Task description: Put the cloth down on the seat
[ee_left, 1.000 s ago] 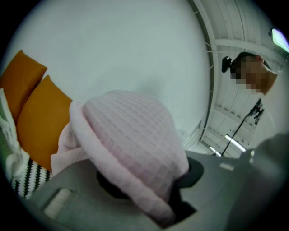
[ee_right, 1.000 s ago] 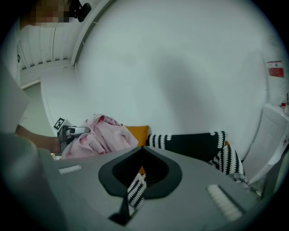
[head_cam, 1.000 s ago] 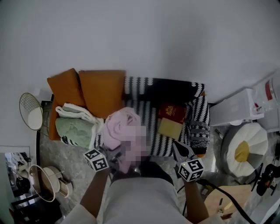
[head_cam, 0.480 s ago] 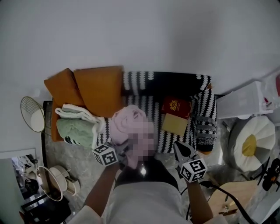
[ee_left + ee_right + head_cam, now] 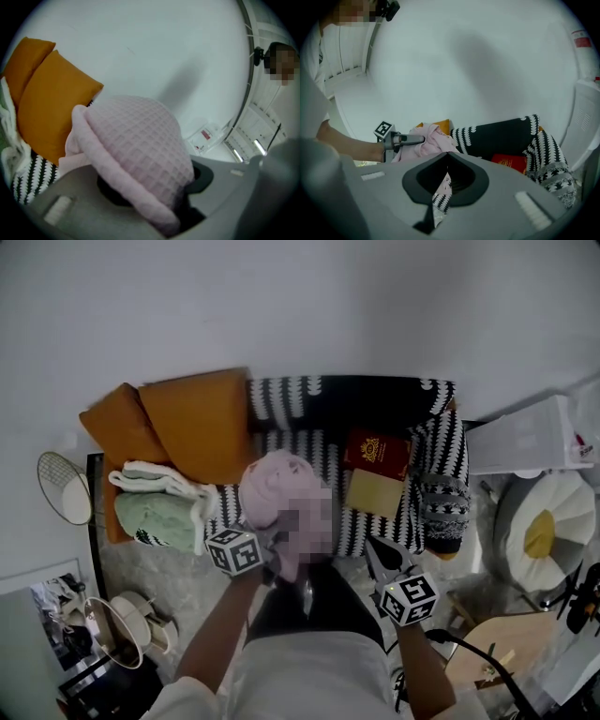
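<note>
A pink waffle-weave cloth bulges over the front of the sofa seat, which is covered by a black-and-white striped throw. My left gripper holds the cloth's near end. In the left gripper view the cloth fills the gap between the jaws, which are opening while the fabric is still pinched. My right gripper hangs shut and empty in front of the seat's right half. From the right gripper view the cloth hangs off the left gripper's tip.
Two orange cushions lean at the sofa's left, with green and white towels below them. A red book and a tan one lie on the seat's right. A patterned knit drapes the right arm. A white appliance stands at right.
My left gripper has carried the pink cloth a little forward, toward the seat. The right gripper has hardly moved.
</note>
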Demonstrator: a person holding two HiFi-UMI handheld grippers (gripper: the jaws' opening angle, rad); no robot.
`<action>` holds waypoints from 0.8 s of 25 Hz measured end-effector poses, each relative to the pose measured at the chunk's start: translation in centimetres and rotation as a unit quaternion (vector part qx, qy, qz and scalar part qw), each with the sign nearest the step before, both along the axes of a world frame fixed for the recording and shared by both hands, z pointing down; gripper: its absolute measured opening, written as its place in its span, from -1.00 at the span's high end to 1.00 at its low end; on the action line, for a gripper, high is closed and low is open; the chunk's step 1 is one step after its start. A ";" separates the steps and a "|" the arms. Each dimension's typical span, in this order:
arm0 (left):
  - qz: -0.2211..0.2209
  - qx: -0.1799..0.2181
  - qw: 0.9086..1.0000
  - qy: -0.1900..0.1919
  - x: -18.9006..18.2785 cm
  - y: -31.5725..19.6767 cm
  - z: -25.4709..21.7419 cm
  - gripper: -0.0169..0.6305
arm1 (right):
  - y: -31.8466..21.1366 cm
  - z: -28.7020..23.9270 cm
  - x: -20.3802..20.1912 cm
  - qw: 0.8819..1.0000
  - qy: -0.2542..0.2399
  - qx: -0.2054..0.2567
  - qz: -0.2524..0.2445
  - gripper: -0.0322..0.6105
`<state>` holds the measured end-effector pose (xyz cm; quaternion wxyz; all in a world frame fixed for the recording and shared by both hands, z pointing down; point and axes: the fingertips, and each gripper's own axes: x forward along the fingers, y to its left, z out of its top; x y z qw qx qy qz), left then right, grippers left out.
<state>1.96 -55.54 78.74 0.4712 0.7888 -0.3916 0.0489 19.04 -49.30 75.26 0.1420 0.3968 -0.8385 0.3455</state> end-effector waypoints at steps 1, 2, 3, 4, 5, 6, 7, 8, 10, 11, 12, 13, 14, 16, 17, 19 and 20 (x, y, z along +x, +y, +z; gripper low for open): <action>-0.001 -0.002 1.000 -0.001 0.1 -0.5 0.3 0.22 | -0.1 0.2 0.1 1.000 0.000 -0.002 0.000 0.89; -0.002 -0.007 1.000 0.001 0.4 -1.0 0.6 0.07 | -0.2 0.4 0.3 1.000 0.000 -0.004 0.000 0.89; -0.005 -0.015 1.000 0.004 0.6 -1.4 1.0 -0.18 | -0.3 0.5 0.4 1.000 0.000 -0.006 0.001 0.89; -0.010 -0.025 1.000 0.006 0.8 -1.7 1.4 -0.48 | -0.4 0.7 0.6 1.000 0.001 -0.008 0.001 0.89; -0.016 -0.032 0.999 0.005 0.9 -1.8 1.7 -0.68 | -0.5 0.8 0.6 1.000 0.001 -0.009 0.003 0.89; -0.024 -0.032 0.999 0.001 0.7 -1.9 1.8 -0.73 | -0.6 0.9 0.6 1.000 0.000 -0.011 0.004 0.89; -0.031 -0.025 0.999 -0.004 0.4 -2.0 1.7 -0.74 | -0.7 0.9 0.4 1.000 -0.001 -0.012 0.004 0.89; -0.036 -0.013 0.999 -0.009 0.1 -2.1 1.5 -0.74 | -0.8 0.9 0.2 1.000 -0.002 -0.012 0.003 0.89; -0.033 0.007 0.999 -0.015 -0.2 -2.2 0.8 -0.74 | -1.1 1.0 -0.3 1.000 -0.003 -0.012 -0.003 0.89; -0.030 0.011 0.999 -0.014 -0.3 -2.2 0.6 -0.74 | -1.1 1.1 -0.5 1.000 -0.004 -0.013 -0.007 0.89; -0.027 0.011 0.999 -0.013 -0.5 -2.1 0.5 -0.74 | -1.1 1.2 -0.8 1.000 -0.004 -0.014 -0.010 0.89; -0.026 0.009 1.000 -0.012 -0.6 -1.9 0.4 -0.74 | -1.0 1.2 -1.1 1.000 -0.004 -0.014 -0.013 0.89; -0.026 0.008 1.000 -0.012 -0.8 -1.8 0.4 -0.74 | -1.0 1.2 -1.4 1.000 -0.005 -0.014 -0.015 0.89; -0.027 0.008 1.000 -0.011 -1.3 -1.6 0.2 -0.73 | -1.1 0.9 -1.9 1.000 -0.005 -0.012 -0.020 0.89; -0.027 0.009 1.000 -0.008 -1.6 -1.5 0.1 -0.71 | -1.2 0.8 -2.1 1.000 -0.006 -0.011 -0.022 0.89; -0.024 0.011 1.000 -0.001 -1.9 -1.3 -0.2 -0.58 | -1.3 0.7 -2.5 1.000 -0.005 -0.010 -0.024 0.89; -0.022 0.011 1.000 0.003 -2.0 -1.1 -0.3 -0.54 | -1.3 0.7 -2.7 1.000 -0.005 -0.009 -0.025 0.89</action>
